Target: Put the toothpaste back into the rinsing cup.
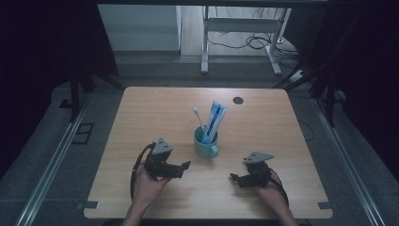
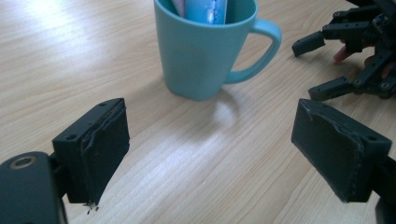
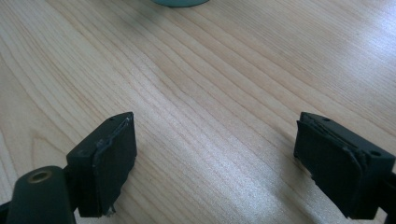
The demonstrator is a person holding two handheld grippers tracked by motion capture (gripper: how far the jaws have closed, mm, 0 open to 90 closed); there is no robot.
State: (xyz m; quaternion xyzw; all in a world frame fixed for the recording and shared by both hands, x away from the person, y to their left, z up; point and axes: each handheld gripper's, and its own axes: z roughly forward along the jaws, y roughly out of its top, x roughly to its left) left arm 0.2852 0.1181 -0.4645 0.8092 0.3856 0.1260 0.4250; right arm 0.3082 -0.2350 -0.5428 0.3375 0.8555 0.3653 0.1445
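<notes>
The left gripper [image 1: 185, 165] has its fingers [image 2: 100, 149] spread wide and empty, aimed at the mug [image 1: 205, 143] just ahead. The right gripper [image 1: 233, 177] is likewise released, gripping nothing. The mug stands upright mid-worktop [image 1: 141, 113] between both, holding a toothbrush [image 1: 198, 116] and toothpaste [image 1: 215, 120].

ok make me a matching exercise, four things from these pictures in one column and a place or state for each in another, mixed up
1. teal ceramic mug
2. white toothbrush
3. left gripper
4. small dark round disc

a. lies near the wooden table's far edge
b. jaws open, nothing between them
c. stands upright mid-table
d. stands inside the mug

Pairs: 1-c, 2-d, 3-b, 4-a
</notes>
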